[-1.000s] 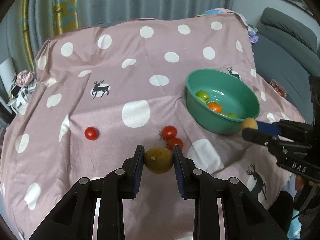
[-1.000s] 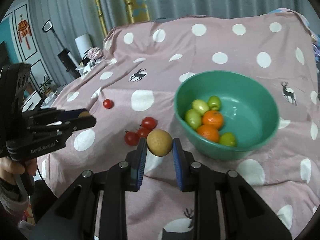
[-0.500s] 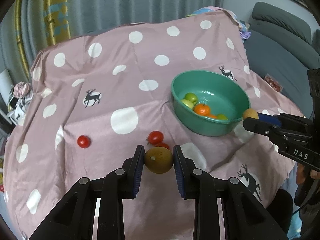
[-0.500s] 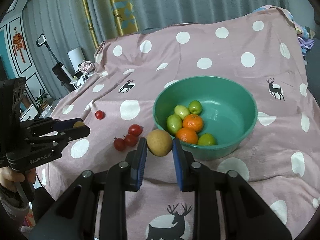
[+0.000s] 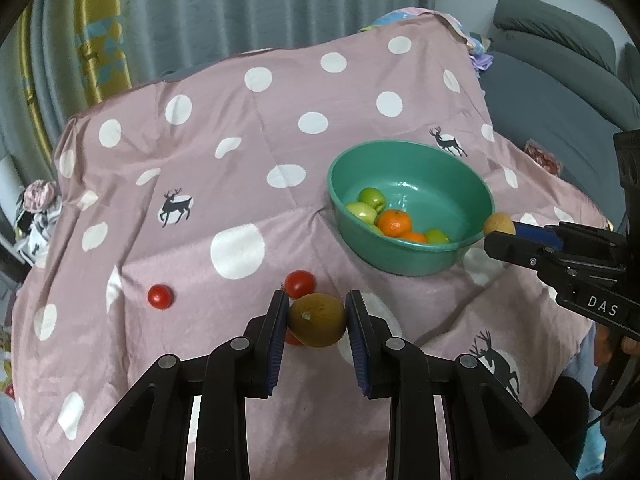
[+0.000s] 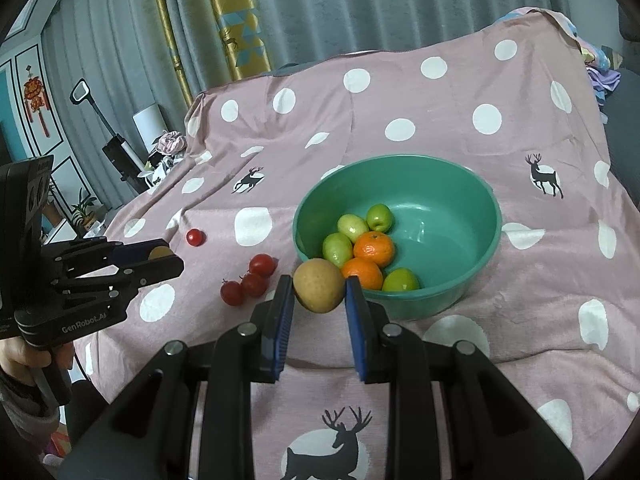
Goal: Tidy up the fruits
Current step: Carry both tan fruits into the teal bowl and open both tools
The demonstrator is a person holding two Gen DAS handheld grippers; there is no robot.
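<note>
My left gripper (image 5: 317,320) is shut on a brown-green kiwi (image 5: 317,320), held above the cloth near several red tomatoes (image 5: 299,283). My right gripper (image 6: 319,290) is shut on a tan round pear (image 6: 319,290), held just before the near left rim of the green bowl (image 6: 460,176). The bowl holds green apples (image 6: 352,227) and oranges (image 6: 374,248). In the left wrist view the bowl (image 5: 408,148) sits to the right, with the right gripper (image 5: 500,230) and its pear beside the rim. The left gripper (image 6: 162,256) shows at the left of the right wrist view.
A pink polka-dot cloth with deer prints (image 5: 240,140) covers the surface. One tomato (image 5: 160,296) lies apart at the left; three tomatoes (image 6: 252,280) cluster left of the bowl. A grey sofa (image 5: 560,80) stands at the right, curtains behind.
Both grippers have lifted and pulled back a little with their fruit. The bowl now sits further ahead in both views and the right gripper is nearer its rim.
</note>
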